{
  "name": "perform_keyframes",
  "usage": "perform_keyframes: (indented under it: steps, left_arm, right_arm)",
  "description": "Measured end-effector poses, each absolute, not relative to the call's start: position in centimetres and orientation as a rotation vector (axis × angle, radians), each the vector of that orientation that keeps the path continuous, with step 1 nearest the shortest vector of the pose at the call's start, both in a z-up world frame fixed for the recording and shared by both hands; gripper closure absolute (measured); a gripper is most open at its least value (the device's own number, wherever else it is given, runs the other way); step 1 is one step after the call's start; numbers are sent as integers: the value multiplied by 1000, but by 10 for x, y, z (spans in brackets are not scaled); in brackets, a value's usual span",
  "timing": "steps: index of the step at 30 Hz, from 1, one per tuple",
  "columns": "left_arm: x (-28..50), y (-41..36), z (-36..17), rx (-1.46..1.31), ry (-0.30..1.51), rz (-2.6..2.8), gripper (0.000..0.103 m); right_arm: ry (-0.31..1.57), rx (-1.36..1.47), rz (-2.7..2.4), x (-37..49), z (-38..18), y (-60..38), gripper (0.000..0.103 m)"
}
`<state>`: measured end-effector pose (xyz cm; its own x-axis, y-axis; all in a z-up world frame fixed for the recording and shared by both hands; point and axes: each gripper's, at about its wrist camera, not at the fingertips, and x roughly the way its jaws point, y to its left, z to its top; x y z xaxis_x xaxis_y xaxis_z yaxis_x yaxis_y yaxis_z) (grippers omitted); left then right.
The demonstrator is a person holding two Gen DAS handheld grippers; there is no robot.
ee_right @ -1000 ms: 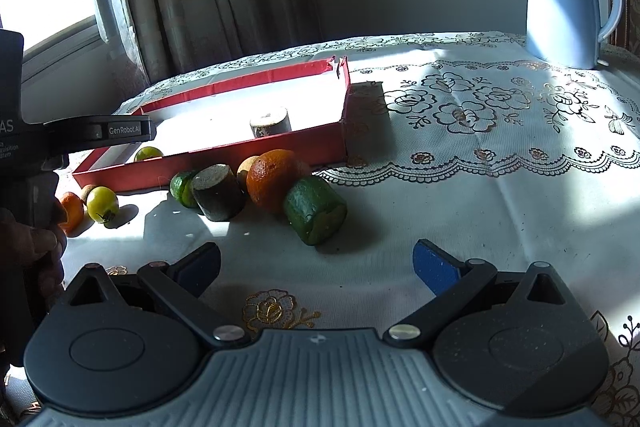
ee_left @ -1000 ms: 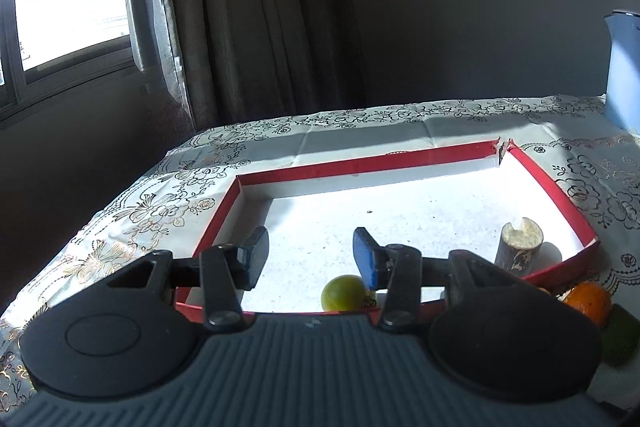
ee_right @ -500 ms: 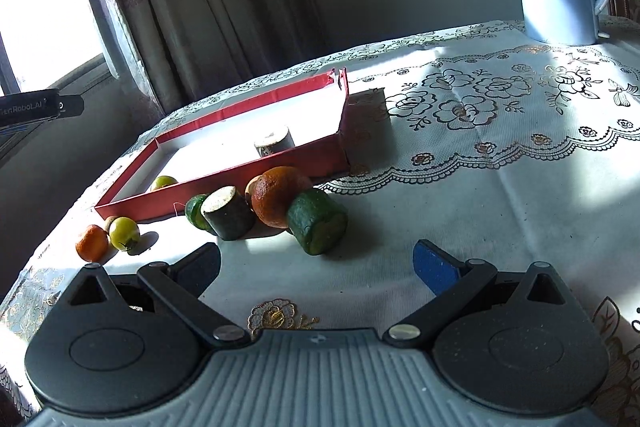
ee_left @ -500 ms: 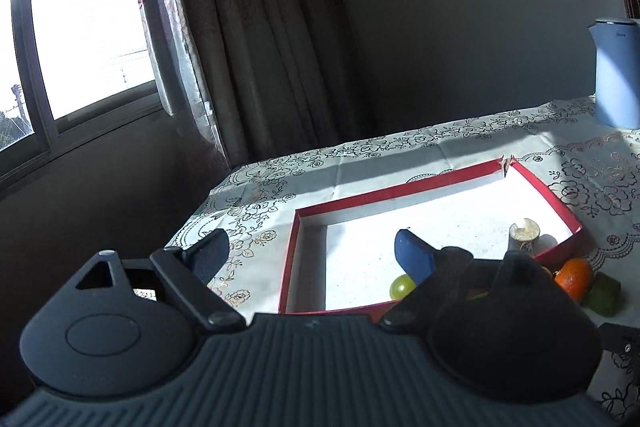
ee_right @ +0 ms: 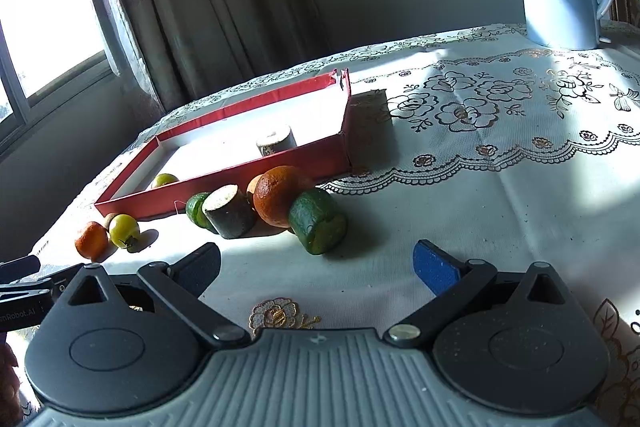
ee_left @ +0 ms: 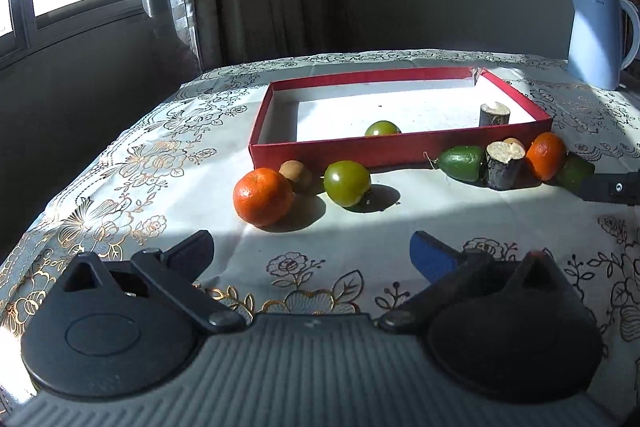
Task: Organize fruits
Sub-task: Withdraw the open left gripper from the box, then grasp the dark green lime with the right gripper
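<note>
From the left wrist, the left tool (ee_left: 310, 253) is empty, its jaws opening over the tabletop (ee_left: 400, 215). A mandarin (ee_left: 263, 196) and a green fruit (ee_left: 346, 183) lie just outside the red tray (ee_left: 328, 151); best to centre on one and close gently.

From the right wrist, the right tool (ee_right: 316, 265) is spread and empty, short of a cut green fruit (ee_right: 318, 220).

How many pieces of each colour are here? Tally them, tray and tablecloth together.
orange fruits: 2
green fruits: 4
brown pieces (one partly hidden): 4
Total: 10
</note>
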<state>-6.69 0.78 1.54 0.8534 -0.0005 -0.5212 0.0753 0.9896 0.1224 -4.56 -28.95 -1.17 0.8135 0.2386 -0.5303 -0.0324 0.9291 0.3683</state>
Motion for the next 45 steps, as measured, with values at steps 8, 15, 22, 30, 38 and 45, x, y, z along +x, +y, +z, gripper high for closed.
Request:
perform_keyframes:
  steps: [8, 15, 22, 30, 38, 45]
  left_arm:
    - [-63, 14, 5, 95, 567, -49, 0]
    - [-58, 19, 3, 46, 579, -57, 0]
    - [-56, 21, 1, 25, 594, -60, 0]
    - [-56, 22, 0, 7, 600, -57, 0]
    - [-55, 23, 0, -5, 604, -57, 0]
    - [-54, 24, 0, -18, 612, -60, 0]
  right_arm:
    - [612, 326, 138, -45, -11, -285, 0]
    - [608, 298, 163, -46, -9, -281, 0]
    - [548, 143, 198, -50, 7, -270, 0]
    - [507, 16, 245, -38, 26, -280, 0]
    - [606, -56, 284, -8, 11, -279, 6]
    - [684, -49, 331, 12, -8, -279, 49]
